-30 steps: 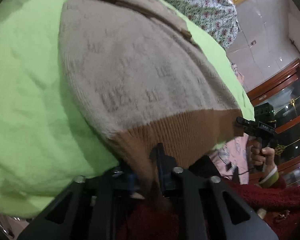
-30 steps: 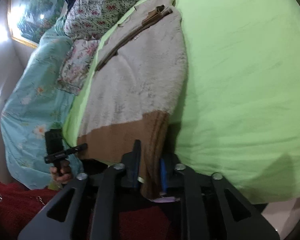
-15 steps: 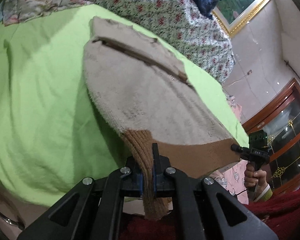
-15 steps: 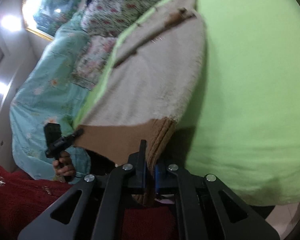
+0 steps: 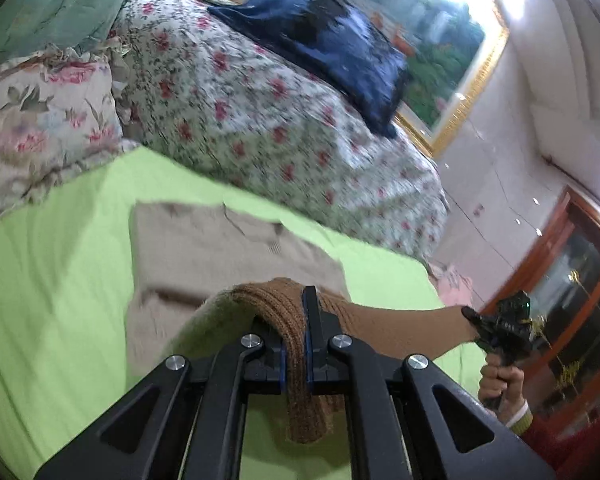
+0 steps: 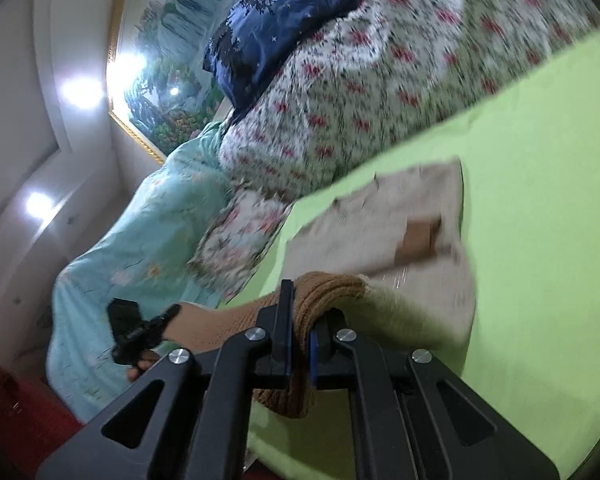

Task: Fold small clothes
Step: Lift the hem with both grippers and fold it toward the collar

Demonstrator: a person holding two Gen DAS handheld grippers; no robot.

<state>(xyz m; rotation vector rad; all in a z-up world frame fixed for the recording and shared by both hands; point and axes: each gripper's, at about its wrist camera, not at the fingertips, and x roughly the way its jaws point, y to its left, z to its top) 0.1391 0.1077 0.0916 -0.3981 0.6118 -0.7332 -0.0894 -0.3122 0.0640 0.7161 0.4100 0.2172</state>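
Folding the beige knit sweater bottom over top is the step in hand, judging by how it hangs: its brown ribbed hem is raised off the green bedsheet while the neck end lies flat toward the sheet's far edge, near the floral quilt. The left gripper is clamped tight on one corner of the hem, the rib bunched between its blue pads. The right gripper pinches the opposite corner just as narrowly, and the hem runs taut between the two. To do this well, both hands should travel together toward the collar at equal height, keeping the hem stretched so no slack sags in the middle. The hem wants laying parallel to the neckline, side edges matched, before either grip loosens. Uneven speed would probably skew the fold; motion blur hides finer creases.
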